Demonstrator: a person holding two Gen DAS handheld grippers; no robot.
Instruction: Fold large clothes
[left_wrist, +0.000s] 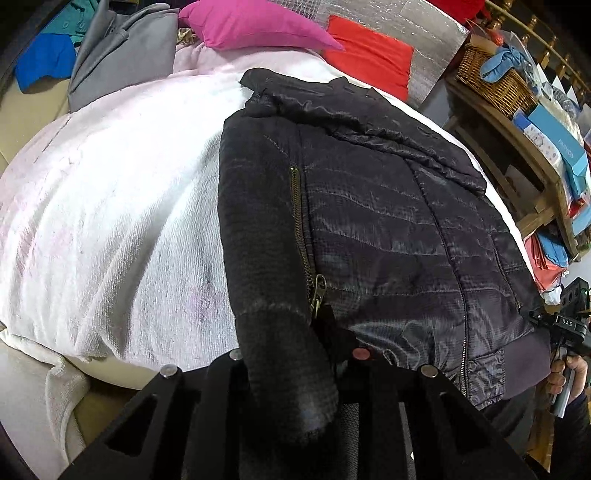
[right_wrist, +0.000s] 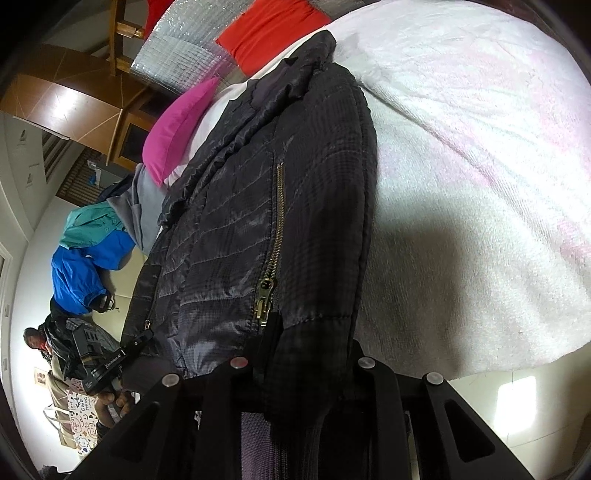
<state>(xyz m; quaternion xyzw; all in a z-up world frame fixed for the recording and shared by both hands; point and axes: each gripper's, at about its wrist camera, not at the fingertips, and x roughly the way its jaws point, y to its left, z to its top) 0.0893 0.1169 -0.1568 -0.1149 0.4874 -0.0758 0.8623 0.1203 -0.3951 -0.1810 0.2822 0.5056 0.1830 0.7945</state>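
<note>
A black quilted jacket (left_wrist: 369, 206) lies flat on a white and pink blanket (left_wrist: 110, 203), collar far, hem near. My left gripper (left_wrist: 297, 362) is shut on the dark sleeve cuff (left_wrist: 288, 369) at the jacket's near left corner, beside a brass zipper (left_wrist: 304, 236). In the right wrist view the same jacket (right_wrist: 229, 229) runs up the frame. My right gripper (right_wrist: 303, 365) is shut on the cuff and hem (right_wrist: 314, 354) at the other near corner. Each view shows the opposite gripper in a hand: the right gripper (left_wrist: 565, 325), the left gripper (right_wrist: 107, 365).
A pink pillow (left_wrist: 255, 26), a red pillow (left_wrist: 369, 59) and a silver quilted sheet (left_wrist: 424, 33) lie behind the jacket. A grey garment (left_wrist: 122, 55) and a blue one (left_wrist: 44, 62) sit far left. A wooden shelf (left_wrist: 517, 155) with a wicker basket (left_wrist: 491, 81) stands at right.
</note>
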